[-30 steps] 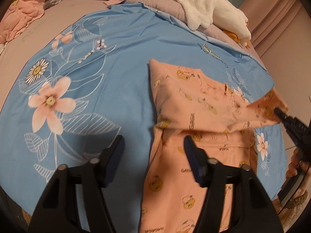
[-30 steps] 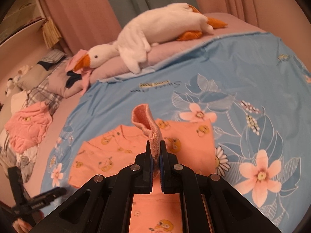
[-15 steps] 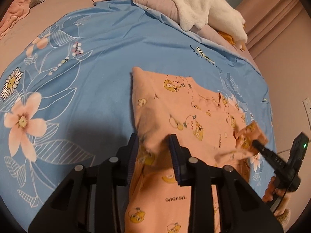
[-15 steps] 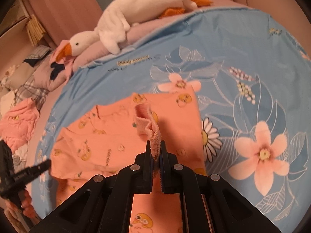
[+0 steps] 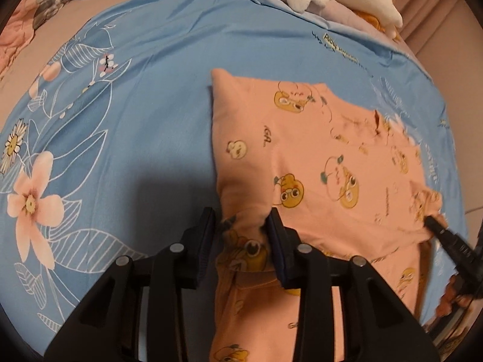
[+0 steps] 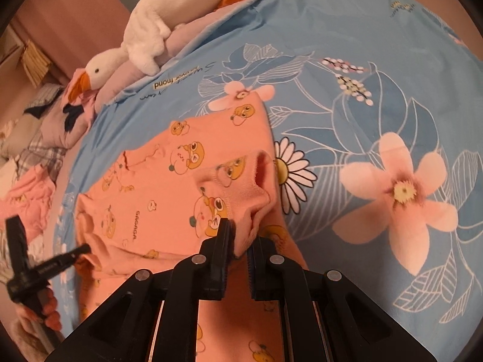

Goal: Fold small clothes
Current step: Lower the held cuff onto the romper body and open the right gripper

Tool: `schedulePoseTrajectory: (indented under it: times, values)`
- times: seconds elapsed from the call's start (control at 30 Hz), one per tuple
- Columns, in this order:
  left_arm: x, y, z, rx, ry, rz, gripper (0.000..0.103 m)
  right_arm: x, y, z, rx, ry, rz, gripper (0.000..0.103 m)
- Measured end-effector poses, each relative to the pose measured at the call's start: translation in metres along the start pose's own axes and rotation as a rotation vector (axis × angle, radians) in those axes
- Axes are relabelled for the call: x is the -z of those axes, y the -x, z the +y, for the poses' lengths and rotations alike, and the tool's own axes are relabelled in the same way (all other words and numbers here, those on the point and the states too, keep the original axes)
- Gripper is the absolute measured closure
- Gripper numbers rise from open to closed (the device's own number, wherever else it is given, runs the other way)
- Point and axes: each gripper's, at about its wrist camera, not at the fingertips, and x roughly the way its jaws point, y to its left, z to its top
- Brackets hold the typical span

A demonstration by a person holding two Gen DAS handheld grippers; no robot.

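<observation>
A small peach garment with yellow cartoon prints lies on the blue floral sheet. My left gripper has its jaws partly closed around a bunched fold at the garment's left edge, where a sleeve meets the body. My right gripper is shut on the other sleeve cuff and holds it lifted over the garment's body. The right gripper's tip also shows at the right of the left wrist view. The left gripper shows at the left edge of the right wrist view.
A white plush goose lies on pink pillows at the bed's far edge. More pink clothes are heaped beside the sheet. Pink curtains hang beyond the bed.
My left gripper has moved in onto the garment's left edge and narrowed around a fold. My right gripper has carried the sleeve cuff inward and lower over the body.
</observation>
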Motion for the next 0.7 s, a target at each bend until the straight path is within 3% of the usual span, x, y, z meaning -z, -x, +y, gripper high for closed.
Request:
schedulePoseTrajectory:
  times: [0.1, 0.23, 0.4, 0.47, 0.5, 0.7]
  values:
    - [0.006, 0.000, 0.003, -0.004, -0.022, -0.002, 0.066, -0.003, 0.006, -0.003, -0.006, -0.015, -0.008, 0.096]
    - [0.014, 0.003, 0.004, -0.006, -0.044, -0.007, 0.066, -0.010, 0.008, -0.004, 0.018, -0.011, -0.025, 0.077]
    - [0.018, 0.005, 0.004, -0.008, -0.053, -0.006, 0.065, -0.017, -0.002, -0.002, 0.013, 0.003, -0.005, 0.076]
    - [0.019, 0.006, 0.004, -0.007, -0.052, -0.007, 0.065, -0.017, -0.004, 0.000, 0.033, 0.017, -0.009, 0.085]
    - [0.020, 0.007, 0.006, -0.006, -0.051, -0.007, 0.065, -0.017, -0.003, 0.001, 0.043, 0.030, -0.018, 0.098]
    - [0.022, 0.015, 0.016, -0.007, -0.025, -0.011, 0.062, -0.029, 0.020, 0.015, 0.021, 0.090, -0.093, 0.098]
